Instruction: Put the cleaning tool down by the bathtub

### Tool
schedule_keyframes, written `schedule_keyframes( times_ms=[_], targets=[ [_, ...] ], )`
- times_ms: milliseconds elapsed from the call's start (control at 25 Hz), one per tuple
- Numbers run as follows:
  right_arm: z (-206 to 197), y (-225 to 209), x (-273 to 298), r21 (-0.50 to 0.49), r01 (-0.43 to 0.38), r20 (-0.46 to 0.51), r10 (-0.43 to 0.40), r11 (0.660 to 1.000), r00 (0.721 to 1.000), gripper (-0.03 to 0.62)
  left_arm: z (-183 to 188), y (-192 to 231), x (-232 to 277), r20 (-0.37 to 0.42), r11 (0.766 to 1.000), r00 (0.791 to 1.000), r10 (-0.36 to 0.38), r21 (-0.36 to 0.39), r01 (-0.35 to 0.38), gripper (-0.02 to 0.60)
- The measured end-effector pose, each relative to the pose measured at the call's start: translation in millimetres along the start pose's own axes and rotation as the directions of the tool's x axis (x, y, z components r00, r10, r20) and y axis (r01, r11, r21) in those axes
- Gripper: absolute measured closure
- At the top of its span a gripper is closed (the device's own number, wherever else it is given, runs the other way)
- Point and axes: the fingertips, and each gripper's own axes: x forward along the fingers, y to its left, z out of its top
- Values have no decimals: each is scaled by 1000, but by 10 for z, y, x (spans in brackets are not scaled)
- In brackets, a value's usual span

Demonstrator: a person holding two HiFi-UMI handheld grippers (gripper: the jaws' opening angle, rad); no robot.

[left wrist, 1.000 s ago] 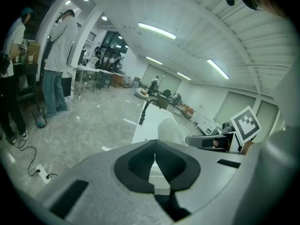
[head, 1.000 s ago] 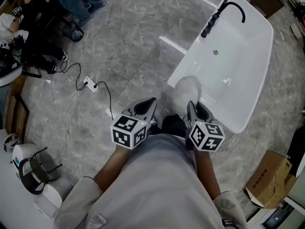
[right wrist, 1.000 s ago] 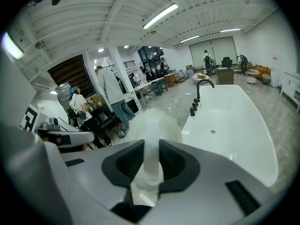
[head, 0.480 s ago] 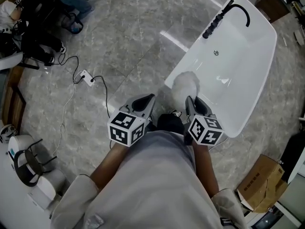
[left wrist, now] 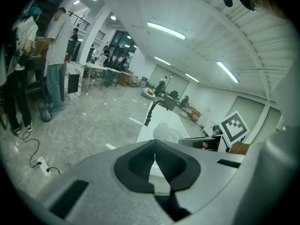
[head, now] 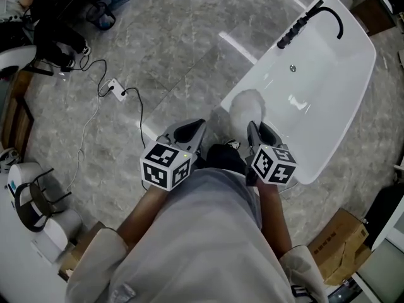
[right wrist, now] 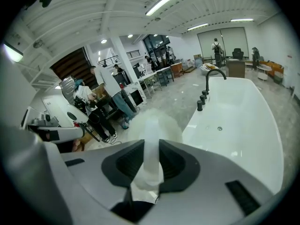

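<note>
Bathtub rim | right gripper clamps cleaning tool, grip hidden overhead | left gripper closed, empty

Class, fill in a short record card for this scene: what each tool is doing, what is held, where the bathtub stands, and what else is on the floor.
Right tool: closed on the handle of a white duster
Left tool: jaws together, nothing between them
Duster position: fluffy head shows over the bathtub's near corner; not yet set down
Bathtub: white, nothing inside, ahead and to the person's right
Black tap: on the bathtub's far rim
Floor: grey marble; power strip with cable at left; cardboard box at lower right
</note>
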Motion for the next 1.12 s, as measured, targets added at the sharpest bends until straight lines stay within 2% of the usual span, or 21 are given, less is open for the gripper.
schedule_keyframes(
  times_ms=[1120],
  targets=[
    [-295,-69,479,-69,-74,-154,62,995,986,507,-210,193,-192,-12,993,996,93,-75,-94,577]
  ],
)
